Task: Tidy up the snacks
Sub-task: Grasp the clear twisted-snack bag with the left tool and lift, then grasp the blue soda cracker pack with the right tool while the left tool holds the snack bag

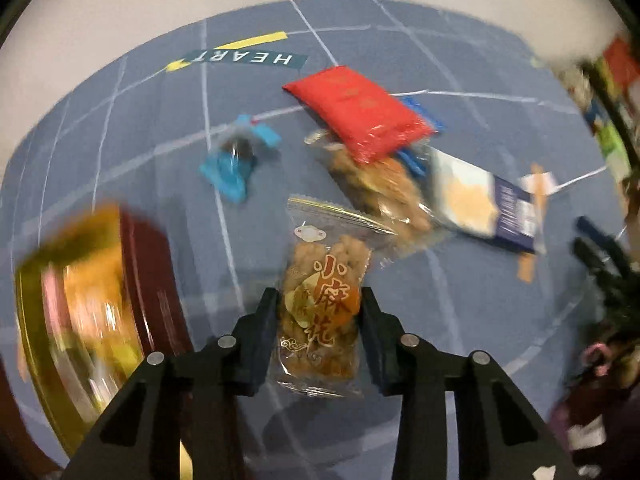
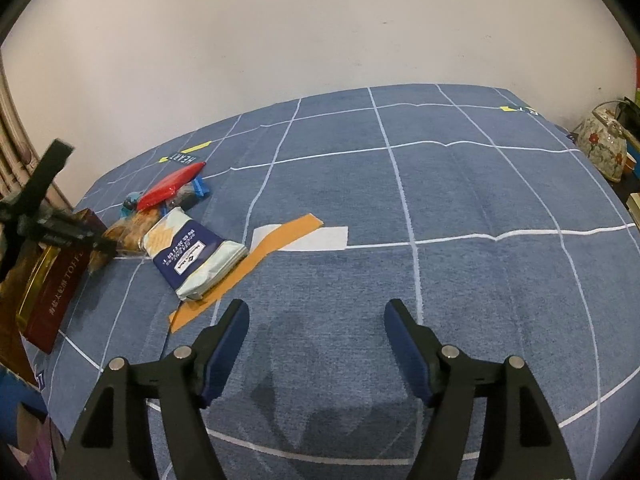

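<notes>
Table cloth (image 2: pixel 460 208): denim blue, thin white grid lines, dark teal "HEART" label (image 1: pixel 244 57) with yellow arrow strips
Held snack packet (image 1: pixel 320 312): clear film, golden-brown twists, orange-red characters
Red packet (image 1: pixel 356 114): plain glossy red
Cracker packet (image 2: pixel 192 256): pale mint and white, navy panel with white print
Small candy (image 1: pixel 236 156): bright blue wrapper, dark centre
Tin box (image 2: pixel 56 284): maroon with gold lettering and gold rim
Tape strip (image 2: pixel 248 264): orange; paper patch (image 2: pixel 320 239) white
Gripper fingers (image 2: pixel 228 344): black, navy pads
</notes>
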`<control>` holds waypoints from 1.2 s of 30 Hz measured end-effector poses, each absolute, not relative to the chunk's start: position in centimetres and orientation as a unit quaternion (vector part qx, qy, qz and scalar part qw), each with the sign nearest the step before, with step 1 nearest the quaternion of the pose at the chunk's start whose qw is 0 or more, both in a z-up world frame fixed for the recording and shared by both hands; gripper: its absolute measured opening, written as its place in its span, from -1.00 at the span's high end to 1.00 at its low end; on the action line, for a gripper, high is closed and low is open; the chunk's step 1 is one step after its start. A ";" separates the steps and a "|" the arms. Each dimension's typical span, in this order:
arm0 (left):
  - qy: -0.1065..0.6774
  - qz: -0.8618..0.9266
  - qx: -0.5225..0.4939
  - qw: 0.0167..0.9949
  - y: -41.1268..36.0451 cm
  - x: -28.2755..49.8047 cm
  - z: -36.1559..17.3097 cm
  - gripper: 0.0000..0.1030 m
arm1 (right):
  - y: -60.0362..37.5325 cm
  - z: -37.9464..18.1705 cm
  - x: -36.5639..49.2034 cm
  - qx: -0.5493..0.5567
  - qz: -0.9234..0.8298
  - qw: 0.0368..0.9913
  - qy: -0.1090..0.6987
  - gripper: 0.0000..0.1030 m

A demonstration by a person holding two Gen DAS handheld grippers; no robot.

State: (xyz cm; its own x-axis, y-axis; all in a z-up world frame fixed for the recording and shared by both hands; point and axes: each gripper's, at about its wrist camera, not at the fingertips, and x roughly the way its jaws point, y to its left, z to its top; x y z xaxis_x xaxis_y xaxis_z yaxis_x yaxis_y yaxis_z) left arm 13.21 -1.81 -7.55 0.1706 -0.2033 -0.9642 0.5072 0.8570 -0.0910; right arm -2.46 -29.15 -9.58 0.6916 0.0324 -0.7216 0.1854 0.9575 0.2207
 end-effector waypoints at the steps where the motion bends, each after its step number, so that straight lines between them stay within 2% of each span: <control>1: 0.602 -0.239 0.107 0.754 -1.4 11.8 -7.1 0.31 | -29.2 -9.6 -2.5 0.142 -0.040 0.909 0.390 -0.40; 6: 0.587 -0.242 0.066 0.769 0.2 6.0 -4.1 0.31 | -29.0 -8.9 -2.4 0.140 -0.016 0.910 0.391 -0.40; 8: 0.575 -0.241 0.066 0.779 1.0 6.1 -2.5 0.31 | -28.2 -8.1 -2.0 0.118 0.008 0.915 0.386 -0.40; 14: 0.558 -0.230 0.053 0.796 2.6 5.6 0.3 0.31 | -23.5 -6.1 3.4 -0.049 0.109 0.902 0.414 -0.40; 22: 0.550 -0.208 0.026 0.808 5.2 4.8 1.7 0.30 | -18.4 -8.2 10.4 -0.164 0.184 0.841 0.481 -0.41; 26: 0.548 -0.199 0.015 0.812 6.4 4.8 2.0 0.30 | -18.1 -9.4 12.3 -0.141 0.202 0.825 0.508 -0.42; 28: 0.546 -0.198 0.008 0.814 7.0 4.6 2.3 0.30 | -18.0 -9.4 12.5 -0.133 0.184 0.831 0.508 -0.40; 30: 0.542 -0.195 0.005 0.817 7.6 4.5 2.5 0.30 | -17.8 -9.1 12.3 -0.121 0.164 0.835 0.511 -0.04; 36: 0.528 -0.176 -0.006 0.831 10.1 4.3 3.3 0.30 | -16.4 -8.8 8.7 -0.127 0.162 0.836 0.509 0.01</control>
State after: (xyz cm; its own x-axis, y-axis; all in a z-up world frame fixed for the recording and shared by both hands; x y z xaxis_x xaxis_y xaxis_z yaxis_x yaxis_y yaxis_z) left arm 4.27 10.06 3.27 0.3798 -0.2998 -0.8752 0.2862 0.9377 -0.1970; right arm 8.75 -16.38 -8.83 0.4302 0.1420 -0.8915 -0.4003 0.9152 -0.0474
